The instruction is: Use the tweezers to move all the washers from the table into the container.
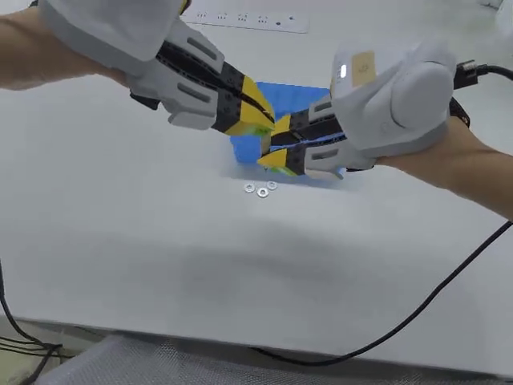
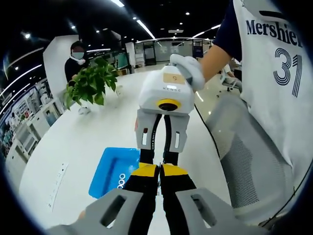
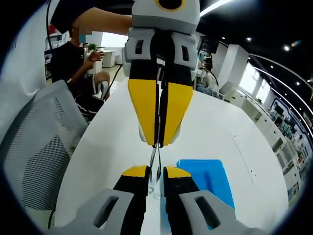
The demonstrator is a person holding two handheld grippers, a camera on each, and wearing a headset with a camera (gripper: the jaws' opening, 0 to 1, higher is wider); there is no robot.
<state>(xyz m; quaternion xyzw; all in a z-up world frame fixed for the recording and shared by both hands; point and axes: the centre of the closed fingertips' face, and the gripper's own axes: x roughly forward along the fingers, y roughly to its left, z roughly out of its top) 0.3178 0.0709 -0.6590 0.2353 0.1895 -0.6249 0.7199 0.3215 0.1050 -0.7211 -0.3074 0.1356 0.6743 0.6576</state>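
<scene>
Thin metal tweezers (image 3: 157, 159) run from my left gripper (image 3: 159, 143) down into my right gripper (image 3: 156, 171). The left gripper's yellow jaws are shut on the tweezers' upper part, and the right gripper's jaws close in on the two legs near the tips. In the head view the left gripper (image 1: 268, 124) comes from the upper left and the right gripper (image 1: 268, 159) from the right, tips almost meeting above the table. Three small washers (image 1: 263, 191) lie on the white table just in front of the blue container (image 1: 245, 148). Several washers (image 2: 121, 180) lie inside the container (image 2: 110, 169).
The white table (image 1: 160, 241) stretches wide around the work. A black cable (image 1: 433, 297) trails from the right gripper over the table's front right. A power strip (image 1: 240, 18) lies at the far edge. A mesh chair (image 3: 44, 147) and a seated person are beyond.
</scene>
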